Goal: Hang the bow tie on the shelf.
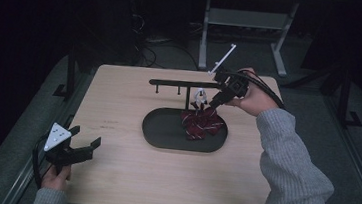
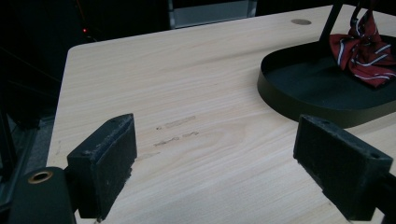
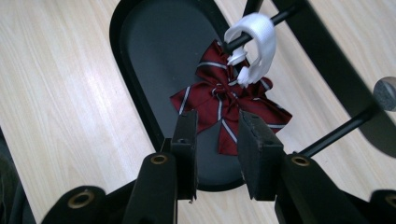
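A dark red bow tie with white stripes (image 1: 201,123) (image 3: 224,100) hangs by a white strap (image 3: 257,46) from a thin rod of a black stand (image 1: 180,84). Under it lies the stand's black oval tray (image 1: 166,130) (image 3: 154,60). My right gripper (image 1: 213,105) (image 3: 218,119) is right at the bow from the far right side. Its jaws are a narrow gap apart, with the bow's lower tail showing in the gap just past the tips. My left gripper (image 1: 86,138) (image 2: 215,130) is wide open over the bare table at the near left, holding nothing. In its view the bow tie (image 2: 362,51) and the tray (image 2: 299,88) lie at the far right.
The wooden table (image 1: 119,101) ends close to my left gripper on the left and near sides. The stand's crossbar runs along the back of the tray. A small round grey disc (image 2: 301,21) sits in the tabletop beyond the tray. Another desk's legs (image 1: 205,29) stand behind.
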A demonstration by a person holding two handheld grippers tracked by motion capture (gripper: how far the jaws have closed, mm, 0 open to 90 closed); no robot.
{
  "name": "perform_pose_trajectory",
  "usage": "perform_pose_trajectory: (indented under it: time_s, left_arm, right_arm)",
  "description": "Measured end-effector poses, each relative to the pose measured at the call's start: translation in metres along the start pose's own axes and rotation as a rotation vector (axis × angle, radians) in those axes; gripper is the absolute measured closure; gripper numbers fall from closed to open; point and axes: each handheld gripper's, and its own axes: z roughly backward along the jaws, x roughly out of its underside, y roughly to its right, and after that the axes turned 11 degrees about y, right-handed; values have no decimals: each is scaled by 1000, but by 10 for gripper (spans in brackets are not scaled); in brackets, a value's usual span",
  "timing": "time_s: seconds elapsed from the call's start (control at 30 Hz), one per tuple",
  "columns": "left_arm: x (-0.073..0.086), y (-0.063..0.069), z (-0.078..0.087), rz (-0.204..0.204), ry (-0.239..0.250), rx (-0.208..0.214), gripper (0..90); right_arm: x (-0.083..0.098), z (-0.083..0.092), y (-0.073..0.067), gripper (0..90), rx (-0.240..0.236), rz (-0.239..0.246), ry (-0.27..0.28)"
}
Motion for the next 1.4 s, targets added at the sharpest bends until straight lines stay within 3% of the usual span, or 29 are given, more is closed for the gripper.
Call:
perform_pose_trajectory:
  time_s: [0.43,1.4]
  left_arm:
    - [0,-1,0,1,2,-1,128]
    - [0,-1,0,-4,-4,-1,128]
  right_arm:
    - [11,-1,-7,626,-11,8,24]
    - [51,-8,-19,460,-30,-37,50]
